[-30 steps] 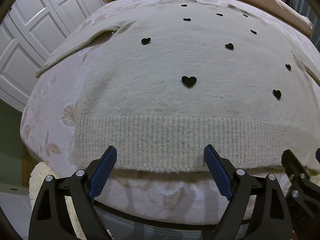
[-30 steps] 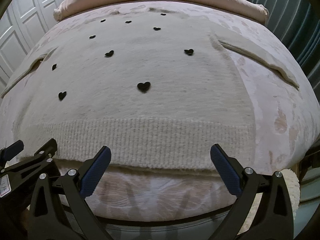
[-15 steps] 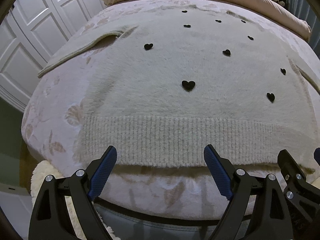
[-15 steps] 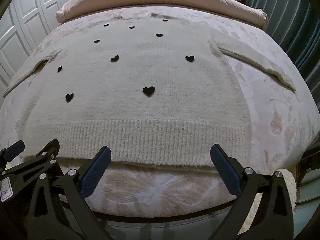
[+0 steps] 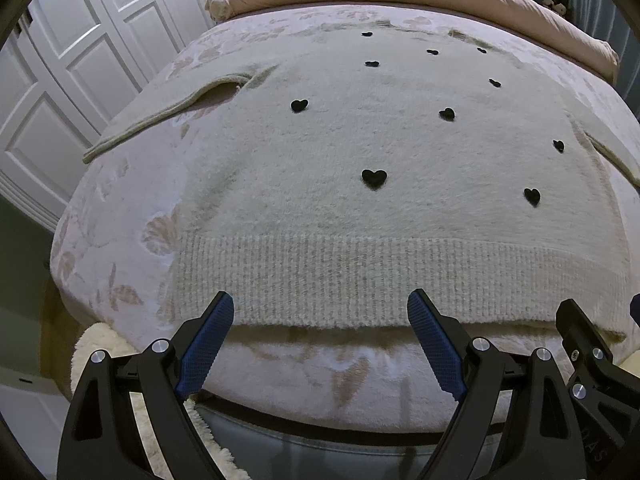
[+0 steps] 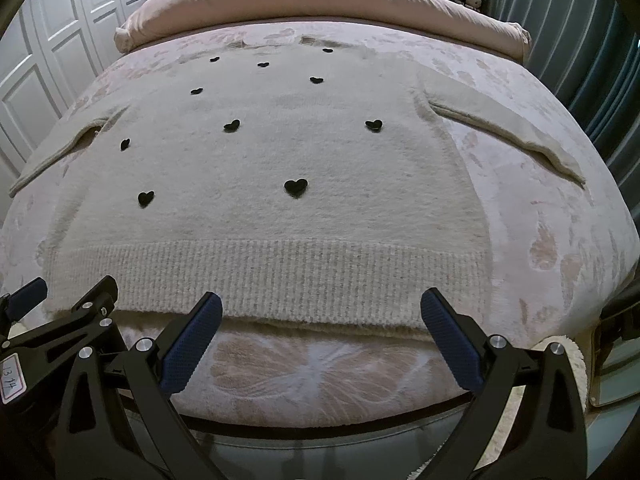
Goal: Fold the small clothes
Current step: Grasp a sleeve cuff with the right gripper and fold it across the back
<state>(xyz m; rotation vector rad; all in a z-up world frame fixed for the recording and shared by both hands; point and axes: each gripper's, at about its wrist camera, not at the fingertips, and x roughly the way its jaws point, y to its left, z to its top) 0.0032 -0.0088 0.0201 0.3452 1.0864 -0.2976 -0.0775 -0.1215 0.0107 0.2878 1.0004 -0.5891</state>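
Here a cream sweater [image 5: 360, 216] with black hearts lies flat on the bed [image 5: 120, 240], sleeves spread. The left gripper [image 5: 320, 336] and right gripper [image 6: 322, 334] hover at its ribbed hem, both wide open and empty

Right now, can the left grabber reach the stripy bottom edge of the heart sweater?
Probably yes. The left gripper is open, right at the sweater's ribbed hem, and nothing lies between them. The hem rests flat on the bed cover, so it must scoop underneath.
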